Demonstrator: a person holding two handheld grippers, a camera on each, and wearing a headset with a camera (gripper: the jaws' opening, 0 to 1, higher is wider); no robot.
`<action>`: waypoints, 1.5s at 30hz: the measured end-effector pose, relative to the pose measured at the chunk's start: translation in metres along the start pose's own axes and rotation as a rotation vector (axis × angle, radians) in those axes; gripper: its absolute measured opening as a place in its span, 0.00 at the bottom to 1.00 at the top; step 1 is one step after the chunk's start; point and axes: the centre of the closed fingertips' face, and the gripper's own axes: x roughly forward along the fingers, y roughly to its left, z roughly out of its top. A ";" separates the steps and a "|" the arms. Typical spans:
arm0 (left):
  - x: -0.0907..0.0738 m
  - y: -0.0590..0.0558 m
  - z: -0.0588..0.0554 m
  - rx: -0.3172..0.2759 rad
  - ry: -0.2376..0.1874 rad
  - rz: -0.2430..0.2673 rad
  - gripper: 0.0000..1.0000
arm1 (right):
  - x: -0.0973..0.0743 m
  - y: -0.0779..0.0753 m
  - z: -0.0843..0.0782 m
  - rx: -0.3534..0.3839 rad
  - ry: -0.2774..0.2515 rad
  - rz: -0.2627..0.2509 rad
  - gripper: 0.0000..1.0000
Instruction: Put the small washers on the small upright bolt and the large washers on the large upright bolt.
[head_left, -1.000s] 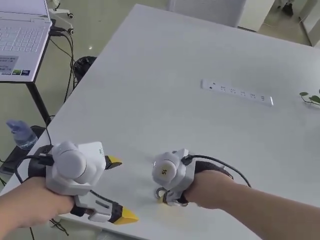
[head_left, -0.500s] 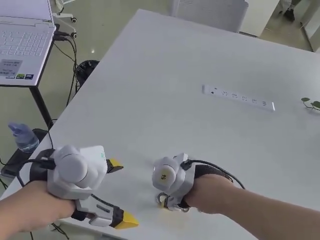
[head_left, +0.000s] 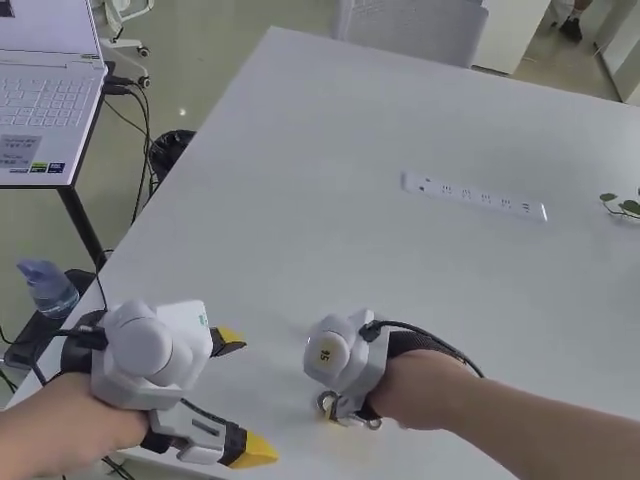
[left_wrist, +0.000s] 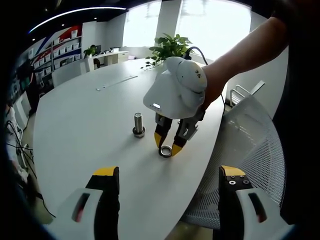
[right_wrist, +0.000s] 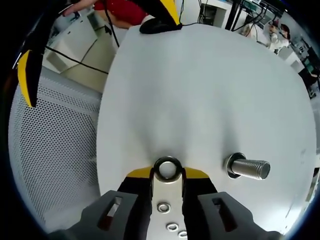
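Observation:
A metal washer (right_wrist: 167, 169) lies on the white table (head_left: 350, 150) near its front edge, and my right gripper (right_wrist: 168, 173) is shut on it, one yellow tip on each side. In the left gripper view the right gripper (left_wrist: 167, 145) points down at the washer (left_wrist: 165, 151), which rests on the tabletop. An upright bolt (left_wrist: 138, 124) stands just beside it, also seen as a threaded bolt (right_wrist: 247, 168) to the right of the jaws. My left gripper (head_left: 242, 395) hovers wide open at the table's near-left corner with nothing in it. A hand covers the right gripper (head_left: 342, 400).
A white power strip (head_left: 473, 195) lies mid-table, with plant leaves (head_left: 625, 203) at the right edge. Off the table's left side stand a laptop (head_left: 40, 80) and a water bottle (head_left: 45, 285). A mesh chair (left_wrist: 240, 150) sits by the near edge.
The head camera has drifted a little. Both grippers stay almost where they were, the right one still down at the table.

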 end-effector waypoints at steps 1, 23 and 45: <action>0.001 0.000 0.001 -0.002 -0.001 -0.001 0.81 | -0.001 0.000 0.000 0.001 -0.007 -0.002 0.21; 0.003 0.000 0.003 0.005 -0.001 -0.003 0.81 | -0.046 -0.017 0.000 0.122 -0.058 0.022 0.21; 0.004 -0.003 0.007 0.014 0.000 -0.009 0.80 | -0.090 -0.049 0.007 0.168 -0.064 0.004 0.21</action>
